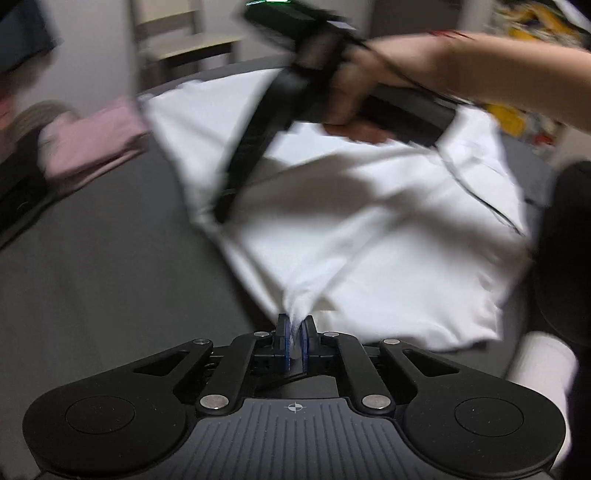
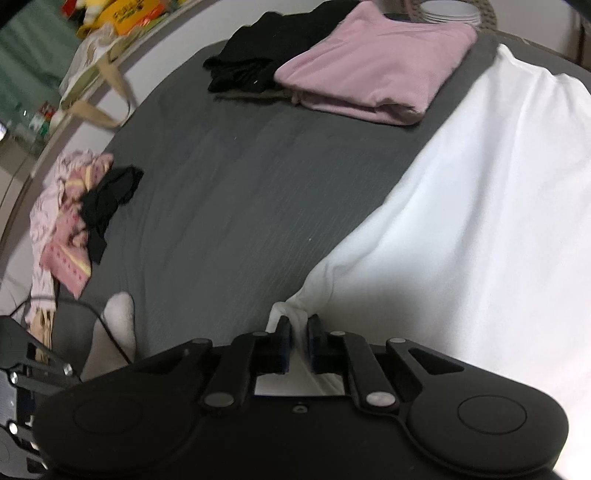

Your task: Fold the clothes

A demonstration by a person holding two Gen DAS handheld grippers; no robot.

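Pinching white garment (image 1: 369, 229): left claw (image 1: 295, 332), right claw (image 2: 298, 332); no legible writing.

I see a big bed with a dark grey sheet (image 2: 236, 192). Behind it is a plain pale wall (image 1: 99, 55). A light wooden chair (image 1: 184, 37) stands by that wall, but it looks blurry. At the far corner sits a stack of white plates (image 2: 450, 11). A tan bag (image 2: 99, 85) rests beside the bed.
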